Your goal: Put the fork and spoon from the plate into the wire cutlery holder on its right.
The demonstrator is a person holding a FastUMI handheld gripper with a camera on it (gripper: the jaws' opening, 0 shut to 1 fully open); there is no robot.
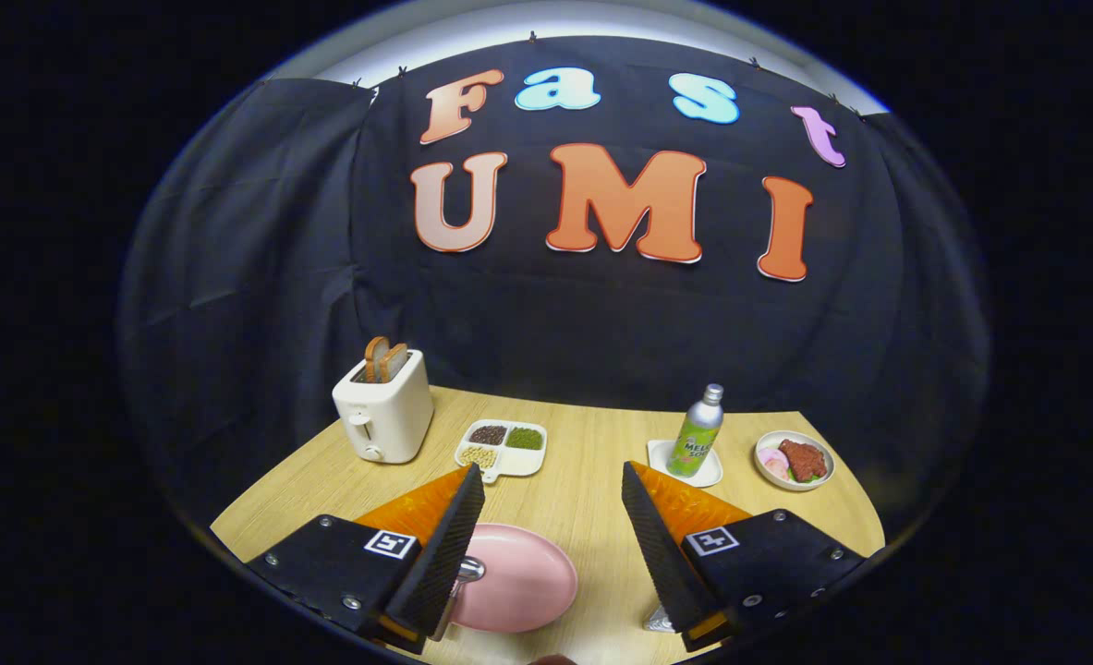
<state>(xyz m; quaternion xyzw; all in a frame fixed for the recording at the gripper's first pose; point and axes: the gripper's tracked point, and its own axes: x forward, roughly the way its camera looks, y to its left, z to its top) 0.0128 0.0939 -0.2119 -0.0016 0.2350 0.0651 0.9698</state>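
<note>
Two fingers of the gripper [553,485] stand wide apart above the wooden table [583,462], holding nothing. Between them, nearer the left finger, lies the pink plate [518,577]; a piece of silver cutlery [465,573] rests at its left rim, partly hidden by that finger, so fork or spoon cannot be told. A bit of metal [661,621] shows beside the right finger; whether it is the wire holder cannot be told. Beyond the fingers stand a toaster [384,411] with bread, a divided dish [502,446], a bottle [697,434] on a coaster, and a bowl of food [794,459].
</note>
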